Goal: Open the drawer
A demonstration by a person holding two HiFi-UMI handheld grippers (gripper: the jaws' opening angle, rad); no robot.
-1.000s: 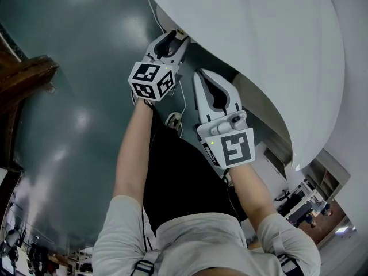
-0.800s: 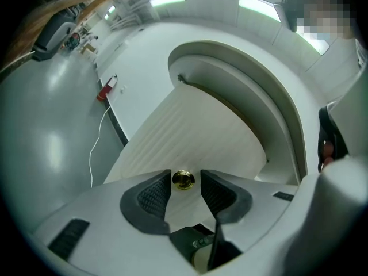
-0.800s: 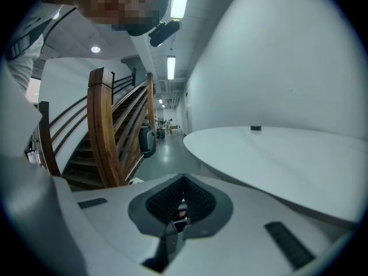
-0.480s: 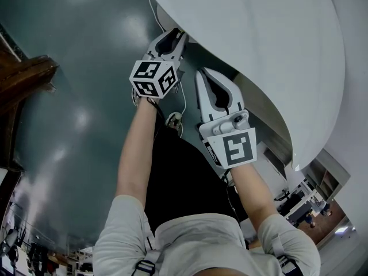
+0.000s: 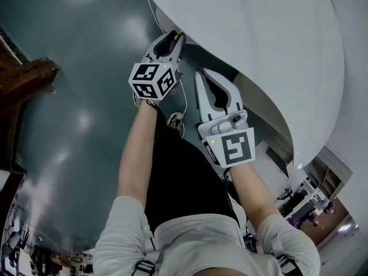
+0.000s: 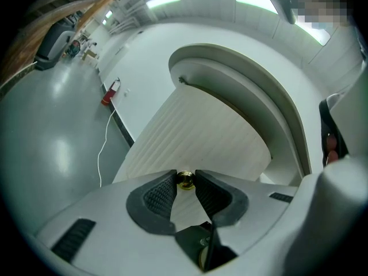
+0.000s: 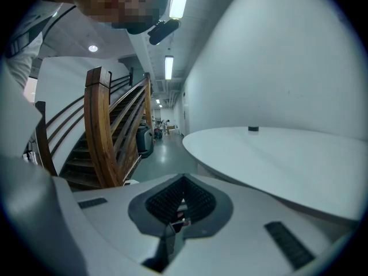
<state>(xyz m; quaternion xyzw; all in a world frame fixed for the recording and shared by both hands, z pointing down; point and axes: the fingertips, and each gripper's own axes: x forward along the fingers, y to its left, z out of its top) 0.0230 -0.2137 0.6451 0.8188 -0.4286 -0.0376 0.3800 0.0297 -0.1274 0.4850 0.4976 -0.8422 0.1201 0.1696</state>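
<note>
The drawer front [image 6: 201, 137] is a pale ribbed panel under a curved white tabletop [image 5: 259, 39]. A small brass knob [image 6: 184, 179] sticks out of it. My left gripper [image 6: 184, 183] has just been closing and now stands shut on that knob, with both dark pads [image 6: 158, 195] pressed against its sides. In the head view the left gripper [image 5: 174, 37] reaches up to the table's underside. My right gripper [image 5: 202, 75] hangs just beside it, to the right. In its own view the right gripper [image 7: 183, 180] is shut with nothing between the pads.
A wooden staircase [image 7: 103, 137] rises to the left, also seen as the brown staircase [image 5: 23, 79] in the head view. A white cable [image 6: 103, 148] and a red object [image 6: 108, 96] lie on the grey floor along the wall.
The left gripper's jaws have narrowed onto the knob. Both hands have stayed where they were.
</note>
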